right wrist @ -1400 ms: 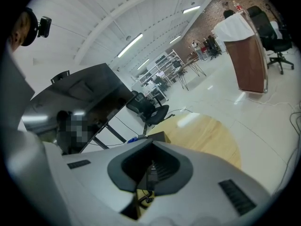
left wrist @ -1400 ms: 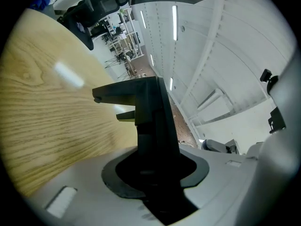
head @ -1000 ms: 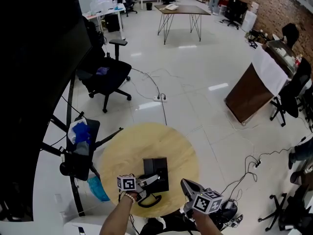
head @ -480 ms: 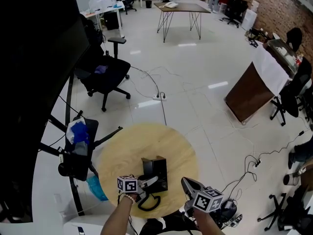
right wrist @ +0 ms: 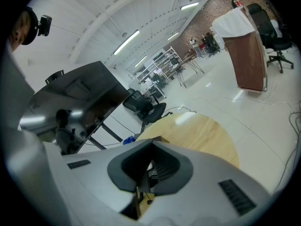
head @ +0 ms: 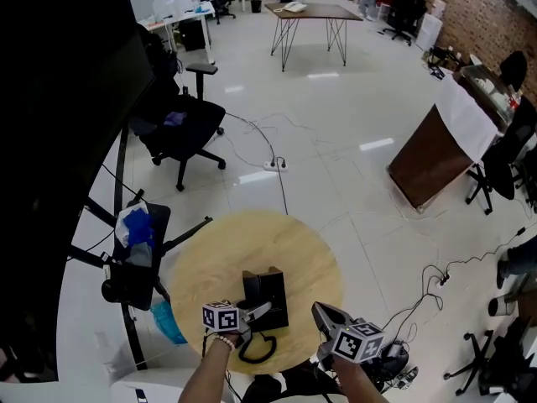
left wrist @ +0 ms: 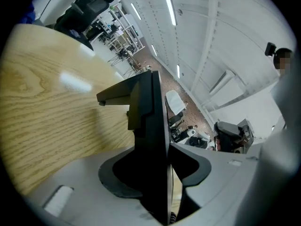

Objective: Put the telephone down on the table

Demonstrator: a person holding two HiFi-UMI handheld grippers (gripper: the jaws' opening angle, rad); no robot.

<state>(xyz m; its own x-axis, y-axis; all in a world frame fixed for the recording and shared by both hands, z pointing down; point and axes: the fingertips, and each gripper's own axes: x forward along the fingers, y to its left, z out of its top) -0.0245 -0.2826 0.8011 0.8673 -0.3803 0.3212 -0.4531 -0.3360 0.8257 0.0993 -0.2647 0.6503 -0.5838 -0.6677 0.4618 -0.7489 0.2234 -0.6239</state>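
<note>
One phone (head: 265, 296). One round bench (head: 210, 259). Two tools: left tool (head: 262, 309), jaws just easing open round the phone, and right tool (head: 319, 311). Two chairs off its left: near chair (head: 126, 285), far chair (head: 180, 133). One power strip (head: 274, 167). One lectern (head: 428, 162).

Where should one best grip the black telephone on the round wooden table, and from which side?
Probably the thin upright edge of the black telephone nearest the person, coming from that side of the round wooden table: edge-on it is a narrow slab that jaws can straddle.
</note>
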